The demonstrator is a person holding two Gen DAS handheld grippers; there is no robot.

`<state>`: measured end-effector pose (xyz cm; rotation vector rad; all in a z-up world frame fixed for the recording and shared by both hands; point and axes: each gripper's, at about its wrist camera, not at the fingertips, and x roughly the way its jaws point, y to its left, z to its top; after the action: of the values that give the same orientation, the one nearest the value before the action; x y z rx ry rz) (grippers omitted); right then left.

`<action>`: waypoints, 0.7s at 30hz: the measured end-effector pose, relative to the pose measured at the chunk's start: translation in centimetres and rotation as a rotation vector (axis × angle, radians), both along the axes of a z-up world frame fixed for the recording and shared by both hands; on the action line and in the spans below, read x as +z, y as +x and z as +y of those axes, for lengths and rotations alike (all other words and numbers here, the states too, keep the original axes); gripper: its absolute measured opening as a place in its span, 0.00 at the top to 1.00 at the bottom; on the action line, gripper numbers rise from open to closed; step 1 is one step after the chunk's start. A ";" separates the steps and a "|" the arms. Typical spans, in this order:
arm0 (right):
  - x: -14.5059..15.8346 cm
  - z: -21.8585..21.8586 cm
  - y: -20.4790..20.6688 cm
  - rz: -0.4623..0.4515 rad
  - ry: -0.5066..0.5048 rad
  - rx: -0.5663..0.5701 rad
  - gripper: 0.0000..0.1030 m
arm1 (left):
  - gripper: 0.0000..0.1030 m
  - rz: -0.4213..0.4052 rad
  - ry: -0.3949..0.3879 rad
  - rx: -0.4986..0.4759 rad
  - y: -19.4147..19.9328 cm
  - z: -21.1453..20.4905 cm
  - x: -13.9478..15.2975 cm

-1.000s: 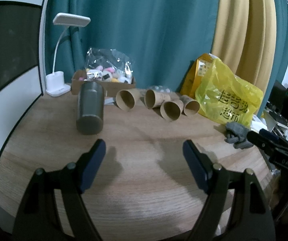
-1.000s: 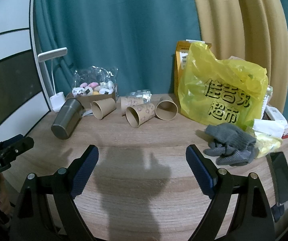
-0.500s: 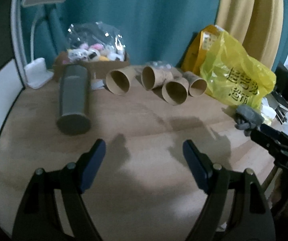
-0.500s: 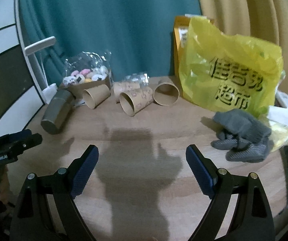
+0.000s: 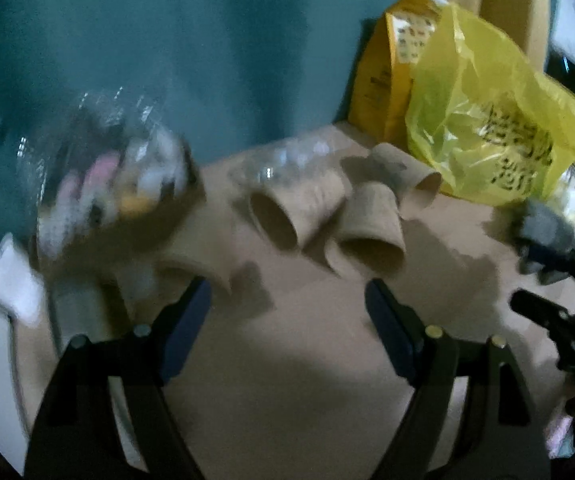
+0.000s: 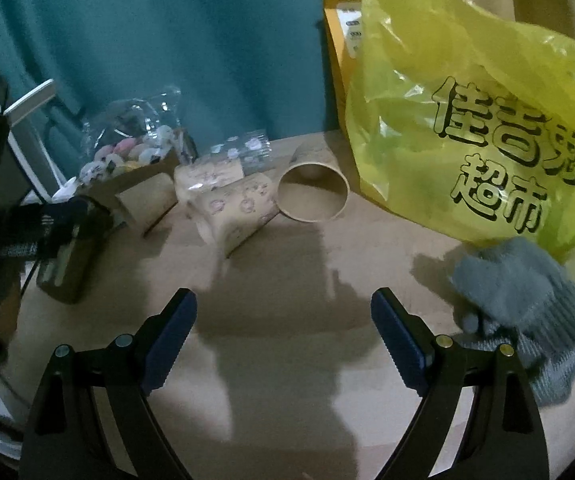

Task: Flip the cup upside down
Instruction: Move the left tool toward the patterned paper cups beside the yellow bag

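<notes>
Several brown paper cups lie on their sides on the wooden table. In the blurred left wrist view, one cup and another lie just beyond my open, empty left gripper; a third lies behind. In the right wrist view a cup faces me with its mouth, a patterned cup lies left of it. My right gripper is open and empty, short of them. The left gripper shows at the left of the right wrist view.
A dark metal tumbler lies at the left. A yellow plastic bag stands at the right, grey gloves in front of it. A cardboard box of small toys and a white lamp sit at the back left.
Both grippers have moved forward toward the cups, which now look larger. The left one has swung right, so the tumbler has slid to its left edge. Both stay open.
</notes>
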<state>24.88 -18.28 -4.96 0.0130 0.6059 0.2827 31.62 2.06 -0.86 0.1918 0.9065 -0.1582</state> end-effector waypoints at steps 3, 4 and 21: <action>-0.3 -0.3 1.4 0.004 0.008 -0.009 0.12 | 0.22 0.004 0.113 -0.117 3.9 -1.4 0.4; -0.3 -0.5 1.8 0.002 0.010 -0.011 0.12 | 0.22 0.015 0.133 -0.138 4.7 -1.7 0.3; 0.4 -2.2 5.8 -0.054 0.070 -0.062 0.12 | 0.22 0.242 0.289 -0.337 15.3 -4.9 -6.8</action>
<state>30.66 -20.44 -4.53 0.0910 0.5406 0.2432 46.89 -2.84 -7.67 0.6054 1.1325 -0.3693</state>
